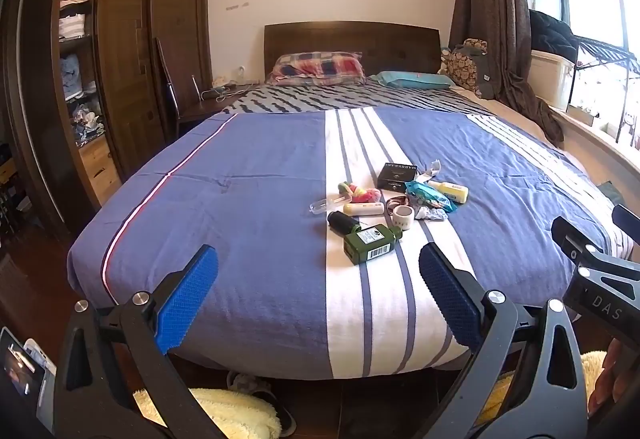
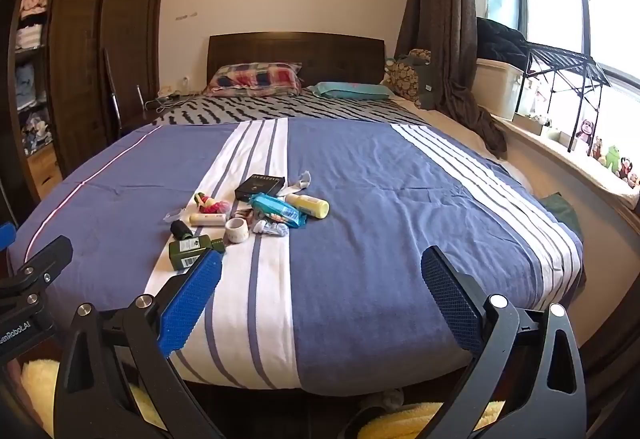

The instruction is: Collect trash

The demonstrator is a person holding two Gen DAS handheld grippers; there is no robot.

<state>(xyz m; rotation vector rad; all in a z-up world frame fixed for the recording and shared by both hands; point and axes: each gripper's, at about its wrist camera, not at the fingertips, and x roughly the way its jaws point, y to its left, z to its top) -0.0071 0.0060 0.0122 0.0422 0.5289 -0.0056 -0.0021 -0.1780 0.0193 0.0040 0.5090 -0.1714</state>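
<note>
A cluster of items lies on the blue and white striped bedspread (image 1: 260, 167): a green bottle (image 1: 370, 242), a dark small bottle (image 1: 342, 221), a tape roll (image 1: 403, 217), a cream tube (image 1: 364, 208), a blue wrapper packet (image 1: 430, 195), a yellow bottle (image 1: 450, 191), a black box (image 1: 397, 175), crumpled wrappers (image 1: 430, 214) and a colourful toy (image 1: 360, 193). My left gripper (image 1: 318, 279) is open and empty, short of the green bottle. My right gripper (image 2: 322, 283) is open and empty, to the right of the pile; the green bottle (image 2: 192, 251) shows beside its left finger.
A wardrobe (image 1: 120, 59) stands at left, a headboard (image 1: 352, 39) and pillows at the far end, a window ledge (image 2: 580, 159) with toys at right. Yellow fluffy slippers (image 1: 224, 415) lie on the floor below the bed's foot.
</note>
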